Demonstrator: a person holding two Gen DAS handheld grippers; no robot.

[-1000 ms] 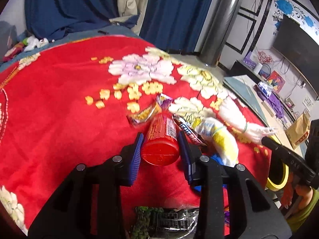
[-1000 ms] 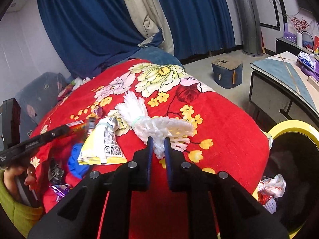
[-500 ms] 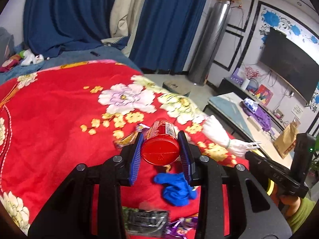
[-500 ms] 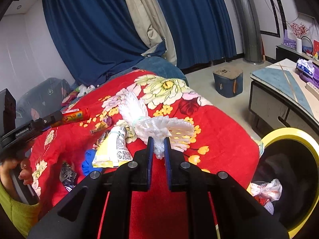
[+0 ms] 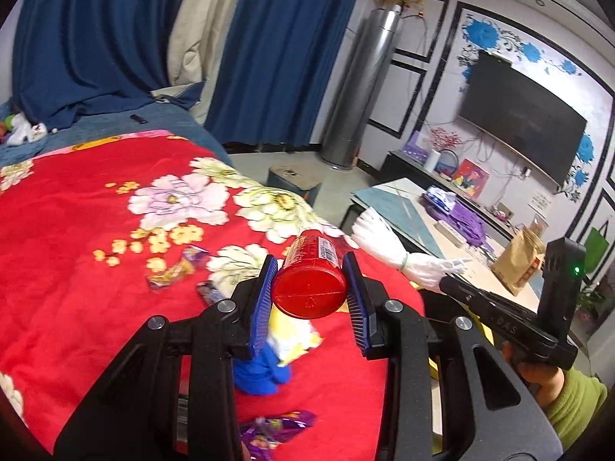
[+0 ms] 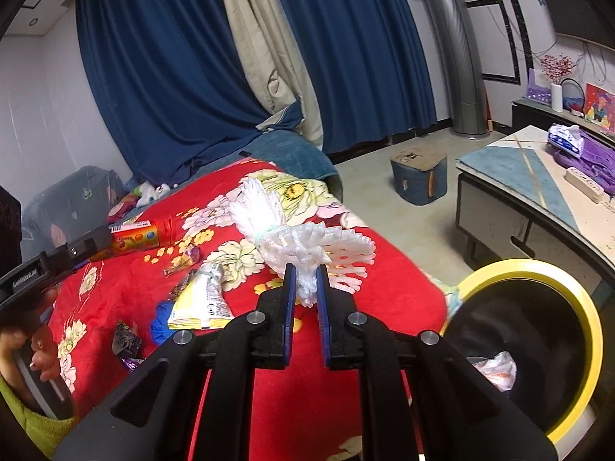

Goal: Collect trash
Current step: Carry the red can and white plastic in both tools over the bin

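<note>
My left gripper [image 5: 310,269] is shut on a red candy tube [image 5: 309,281], held above the red flowered blanket [image 5: 77,269]; the same tube [image 6: 140,235] shows in the right wrist view. My right gripper [image 6: 306,273] is shut on a white foam net [image 6: 303,238], lifted off the bed; that net [image 5: 392,247] also appears in the left wrist view. On the blanket lie a yellow packet [image 6: 201,303], a blue glove [image 5: 261,370] and small candy wrappers [image 5: 171,271]. A black bin with a yellow rim [image 6: 569,288] stands at the lower right, with trash inside.
A low cabinet [image 6: 511,196] and a blue stool [image 6: 419,176] stand on the floor beyond the bed. Blue curtains [image 6: 173,77] hang behind. A person's hand in a green sleeve [image 5: 569,395] holds the right gripper's handle.
Both grippers have risen from the blanket with their loads. The red tube came off the bed and now hangs above the yellow packet and blue glove; the foam net is higher too.
</note>
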